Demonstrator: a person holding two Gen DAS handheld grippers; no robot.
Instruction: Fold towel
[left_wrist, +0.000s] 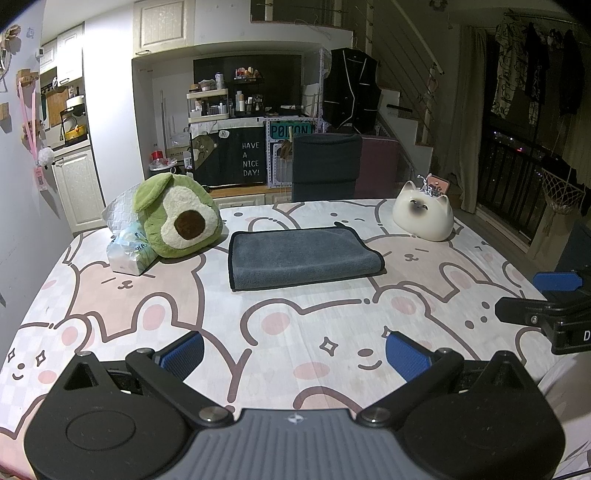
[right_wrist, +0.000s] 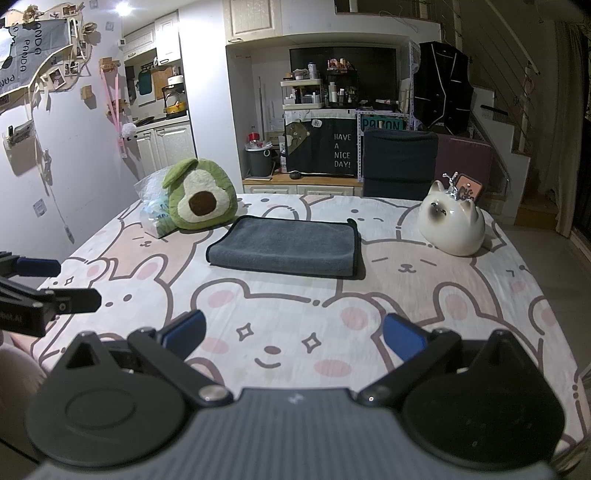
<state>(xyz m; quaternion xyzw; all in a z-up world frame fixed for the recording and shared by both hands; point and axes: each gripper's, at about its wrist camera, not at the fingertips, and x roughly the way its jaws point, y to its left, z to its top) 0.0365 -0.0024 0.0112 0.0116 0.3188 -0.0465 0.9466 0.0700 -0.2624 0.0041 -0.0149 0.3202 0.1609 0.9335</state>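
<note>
A grey towel (left_wrist: 301, 257) with dark edging lies folded flat in the middle of the table, on the bear-print cloth (left_wrist: 280, 328); it also shows in the right wrist view (right_wrist: 286, 249). My left gripper (left_wrist: 293, 354) is open and empty, above the near part of the table, well short of the towel. My right gripper (right_wrist: 293, 338) is open and empty too, also near the front edge. Each gripper shows in the other's view: the right one at the right edge (left_wrist: 546, 295), the left one at the left edge (right_wrist: 48, 284).
A green avocado plush (left_wrist: 177, 218) and a plastic bag (left_wrist: 127, 247) sit left of the towel. A white cat-shaped ceramic (left_wrist: 424, 216) stands at the back right. A dark chair (left_wrist: 327, 168) is behind the table.
</note>
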